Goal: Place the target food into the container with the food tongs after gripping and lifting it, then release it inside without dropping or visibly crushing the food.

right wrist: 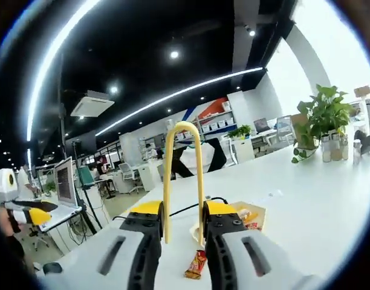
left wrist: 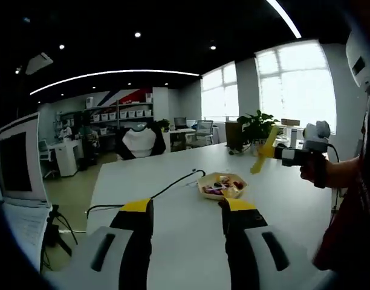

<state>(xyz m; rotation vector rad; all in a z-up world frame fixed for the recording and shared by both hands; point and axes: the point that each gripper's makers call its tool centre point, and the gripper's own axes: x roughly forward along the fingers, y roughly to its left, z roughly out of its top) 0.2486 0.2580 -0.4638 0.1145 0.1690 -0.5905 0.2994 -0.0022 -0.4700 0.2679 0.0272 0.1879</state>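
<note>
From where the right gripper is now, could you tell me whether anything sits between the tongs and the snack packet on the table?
Nothing visible does. The right gripper holds the yellow tongs, and the snack packet lies on bare white table just below, beside the food tray.

The left gripper [left wrist: 187,212] has two thick jaws, black on the inner faces and light grey on the outer shells, each capped with a yellow tip and marked by a dark slot on its upper side. The right gripper [right wrist: 181,225] is built the same way: grey shells, black inner faces, yellow caps, dark slots. The person [left wrist: 348,223] wears a dark red top and a black wrist strap [left wrist: 320,171]
</note>
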